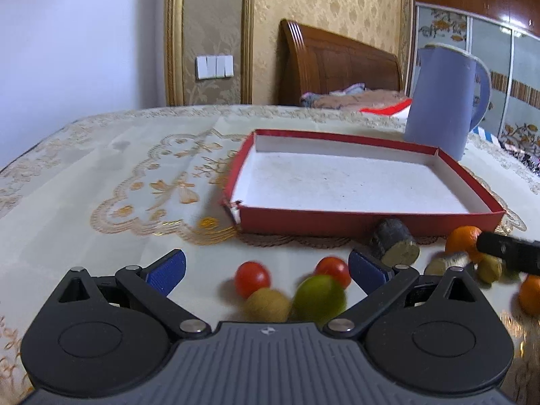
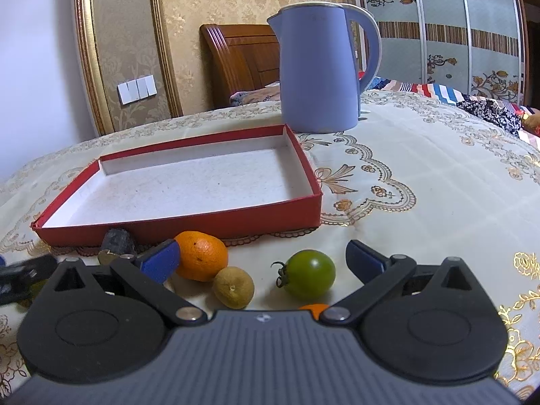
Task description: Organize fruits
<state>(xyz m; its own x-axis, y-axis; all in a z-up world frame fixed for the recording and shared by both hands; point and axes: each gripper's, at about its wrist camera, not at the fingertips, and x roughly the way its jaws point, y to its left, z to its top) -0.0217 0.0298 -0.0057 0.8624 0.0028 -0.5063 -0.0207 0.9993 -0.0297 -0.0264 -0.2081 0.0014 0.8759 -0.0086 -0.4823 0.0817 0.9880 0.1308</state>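
with both claws gaping, the right claw (image 2: 262, 260) has the green tomato (image 2: 308, 273) between its fingers; left claw (image 1: 266, 266) straddles others

On the tabletop (image 2: 422, 155), the box (image 2: 209, 222) lies mid-table; kettle (image 2: 317, 74) behind it, fruits (image 2: 202, 260) before it.

A blue kettle (image 2: 320, 71) stands on the far part of the tablecloth (image 2: 422, 175), which is cream with gold embroidery. Behind it is a wooden headboard (image 1: 337, 64). White switches (image 1: 215, 66) are on the left wall, and a patterned wardrobe (image 2: 438, 33) on the far right.
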